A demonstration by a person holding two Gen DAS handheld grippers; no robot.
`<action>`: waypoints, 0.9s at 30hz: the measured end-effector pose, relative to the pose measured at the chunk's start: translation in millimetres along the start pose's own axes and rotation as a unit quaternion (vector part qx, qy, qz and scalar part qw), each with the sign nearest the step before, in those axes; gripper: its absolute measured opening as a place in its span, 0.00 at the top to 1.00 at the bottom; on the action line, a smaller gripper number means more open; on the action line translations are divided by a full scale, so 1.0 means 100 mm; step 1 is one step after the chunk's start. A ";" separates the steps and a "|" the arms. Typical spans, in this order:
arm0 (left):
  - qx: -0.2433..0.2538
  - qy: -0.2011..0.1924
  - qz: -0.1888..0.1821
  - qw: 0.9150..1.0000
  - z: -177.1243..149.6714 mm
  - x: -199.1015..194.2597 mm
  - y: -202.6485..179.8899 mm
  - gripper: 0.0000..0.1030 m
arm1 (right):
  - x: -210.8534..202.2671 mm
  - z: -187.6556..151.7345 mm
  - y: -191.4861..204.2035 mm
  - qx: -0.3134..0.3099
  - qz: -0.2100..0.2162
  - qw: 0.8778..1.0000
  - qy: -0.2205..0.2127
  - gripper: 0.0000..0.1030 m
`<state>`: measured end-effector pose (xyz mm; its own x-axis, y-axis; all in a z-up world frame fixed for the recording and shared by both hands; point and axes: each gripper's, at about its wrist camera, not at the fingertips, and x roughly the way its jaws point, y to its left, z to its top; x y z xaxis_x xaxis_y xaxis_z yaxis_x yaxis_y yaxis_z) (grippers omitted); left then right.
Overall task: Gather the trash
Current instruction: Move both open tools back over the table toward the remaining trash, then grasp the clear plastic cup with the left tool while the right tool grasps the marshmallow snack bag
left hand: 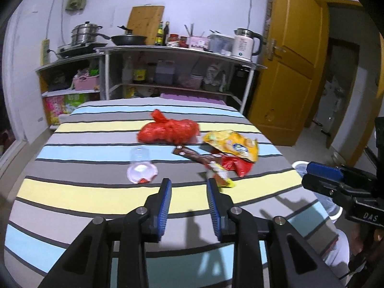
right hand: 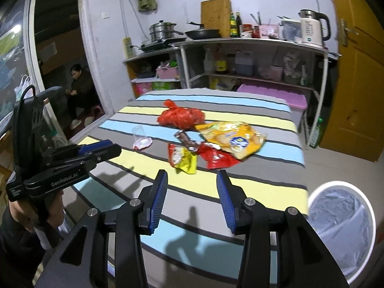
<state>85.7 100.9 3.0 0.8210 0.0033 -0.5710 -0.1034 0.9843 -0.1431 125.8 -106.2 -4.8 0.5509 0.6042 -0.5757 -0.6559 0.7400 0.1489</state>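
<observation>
Trash lies on the striped tablecloth (left hand: 72,192): a knotted red plastic bag (left hand: 168,132) (right hand: 181,117), a yellow snack bag (left hand: 232,144) (right hand: 232,136), a brown wrapper (left hand: 189,154) (right hand: 186,140), a red wrapper (left hand: 234,164) (right hand: 216,158), a small yellow wrapper (left hand: 222,178) (right hand: 184,162) and a tipped clear cup (left hand: 140,165) (right hand: 141,138). My left gripper (left hand: 189,183) hovers open just short of the small yellow wrapper, nothing between its pads. My right gripper (right hand: 192,175) is also open and empty, a little short of the wrappers.
A white bin with a plastic liner (right hand: 340,220) stands on the floor off the table's right corner. Kitchen shelves (left hand: 168,48) with pans and a kettle line the far wall, beside a yellow door (left hand: 288,72). A person (right hand: 78,88) sits in the doorway at left.
</observation>
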 end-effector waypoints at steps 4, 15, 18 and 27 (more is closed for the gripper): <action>-0.008 0.000 0.012 1.000 0.02 0.04 0.17 0.66 | 0.18 0.04 0.11 -0.009 0.012 1.000 0.009 0.57; -0.020 0.017 0.025 0.999 0.12 0.31 0.49 0.58 | 0.59 0.13 0.26 -0.025 0.013 0.999 0.034 0.57; -0.017 0.025 0.026 0.999 0.16 0.42 0.51 0.58 | 0.72 0.17 0.29 -0.029 0.011 0.999 0.042 0.57; -0.018 0.048 0.020 0.998 0.29 0.73 0.60 0.58 | 1.01 0.23 0.28 -0.026 0.008 0.997 0.068 0.57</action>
<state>155.3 164.9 -23.6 0.7586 0.0246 -0.6511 -0.1575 0.9766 -0.1465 174.4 -17.6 -40.5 0.4676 0.5671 -0.6780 -0.6920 0.7121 0.1184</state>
